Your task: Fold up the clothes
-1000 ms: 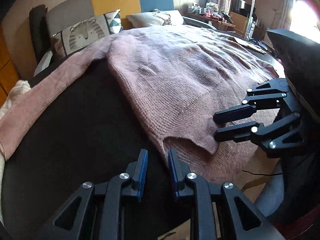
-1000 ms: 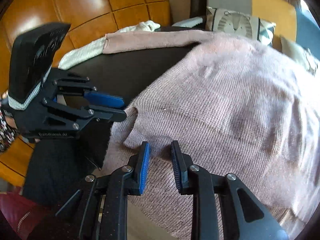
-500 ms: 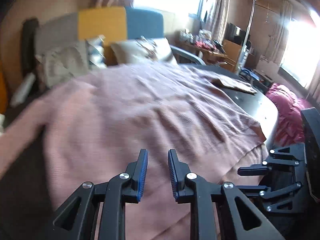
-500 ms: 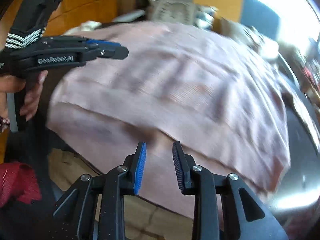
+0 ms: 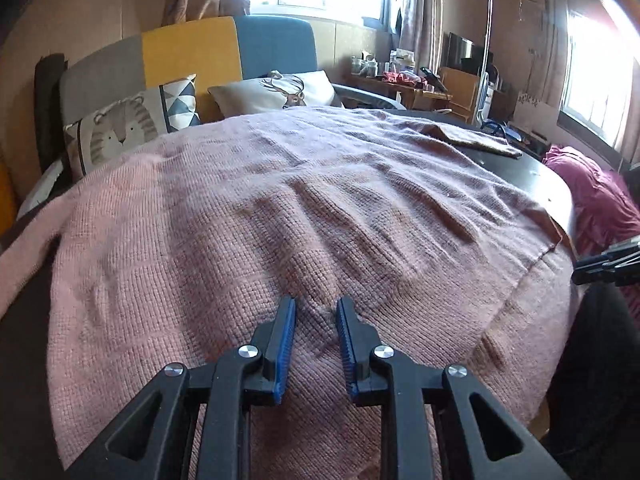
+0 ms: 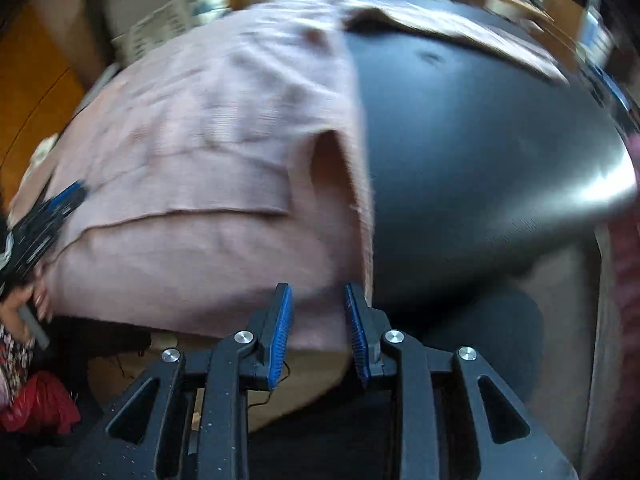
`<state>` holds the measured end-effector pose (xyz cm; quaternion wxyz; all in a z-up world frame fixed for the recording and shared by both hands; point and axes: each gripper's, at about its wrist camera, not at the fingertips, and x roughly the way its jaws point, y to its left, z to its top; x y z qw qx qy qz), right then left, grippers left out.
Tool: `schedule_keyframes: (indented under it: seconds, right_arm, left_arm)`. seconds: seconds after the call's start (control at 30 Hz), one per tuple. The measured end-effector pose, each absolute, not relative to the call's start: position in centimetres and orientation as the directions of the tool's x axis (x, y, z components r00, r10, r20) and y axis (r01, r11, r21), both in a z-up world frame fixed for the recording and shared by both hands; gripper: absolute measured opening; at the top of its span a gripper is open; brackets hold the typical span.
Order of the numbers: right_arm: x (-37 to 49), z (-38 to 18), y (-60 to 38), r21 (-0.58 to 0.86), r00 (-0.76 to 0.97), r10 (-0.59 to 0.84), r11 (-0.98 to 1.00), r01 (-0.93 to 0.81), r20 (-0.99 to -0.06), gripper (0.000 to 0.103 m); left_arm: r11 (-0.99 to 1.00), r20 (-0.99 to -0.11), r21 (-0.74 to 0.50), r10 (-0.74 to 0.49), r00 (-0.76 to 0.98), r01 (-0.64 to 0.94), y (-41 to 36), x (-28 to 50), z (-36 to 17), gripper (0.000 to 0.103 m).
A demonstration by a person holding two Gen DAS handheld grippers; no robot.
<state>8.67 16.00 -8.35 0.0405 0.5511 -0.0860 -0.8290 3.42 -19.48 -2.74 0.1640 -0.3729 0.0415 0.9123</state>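
A pink knitted sweater (image 5: pixel 320 208) lies spread across a dark round tabletop (image 6: pixel 480 152), covering most of its surface and draping over the near edge. The left gripper (image 5: pixel 316 312) hovers low over the garment's lower hem, its blue-padded fingers (image 5: pixel 286 344) set narrowly apart with a small ridge of knit rising between them; whether the pads actually pinch the fabric cannot be told. The right gripper (image 6: pixel 318 304) hangs at the sweater's right-hand bottom corner, where a side slit shows in the hem, its fingers (image 6: pixel 280 332) likewise held at a narrow gap with the cloth's edge behind them and nothing clearly gripped. The right-wrist view is blurred. One sleeve (image 5: pixel 24 256) trails off to the left of the tabletop. Beyond the table stand a grey, yellow and blue sofa (image 5: pixel 192 52) with an animal-print cushion (image 5: pixel 120 132) and a deer-print cushion (image 5: pixel 284 90). A crimson garment (image 5: pixel 592 200) sits heaped at the right, below a bright window (image 5: pixel 596 76).
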Motion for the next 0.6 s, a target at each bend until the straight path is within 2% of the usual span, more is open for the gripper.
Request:
schedule_keyframes:
  seconds: [0.07,0.17,0.27,0.37,0.47,0.6]
  right_arm:
    - [9.1,-8.4,17.8,0.246,-0.403,-0.192,-0.965,-0.087,-0.895,0.030]
    - [9.4,-7.0,19.9,0.385,-0.495,-0.282,-0.915,-0.118,-0.822,0.030]
    - [8.9,-5.2,19.5,0.347,-0.565,-0.260,-0.937,-0.049,-0.783,0.030]
    - [7.0,-5.5,18.0,0.234,-0.552,-0.199,-0.972,0.006,-0.810,0.030]
    - [4.4,-7.0,17.0,0.243,-0.522,-0.219,-0.970,0.022,-0.824,0.030]
    - [2.5,-8.0,17.0,0.188,-0.525,-0.160,-0.982,0.000,-0.836,0.030]
  left_arm:
    - [-0.947,-0.718,-0.042,0.251,-0.649,-0.320,-19.1,2.9,-2.3,0.021]
    - [-0.942,-0.733,-0.085,0.280,-0.619,-0.325,-17.5,1.9,-0.9,0.021]
    - [-0.912,-0.692,-0.119,0.360,-0.625,-0.393,-13.8,1.2,1.3,0.021]
    - [-0.856,-0.692,-0.055,0.404,-0.598,-0.515,-7.3,0.3,1.7,0.021]
    - [-0.805,-0.716,0.019,0.403,-0.570,-0.593,-1.7,-0.5,1.0,0.021]
    - [-0.781,-0.781,0.038,0.367,-0.506,-0.623,3.1,-1.4,-1.8,0.021]
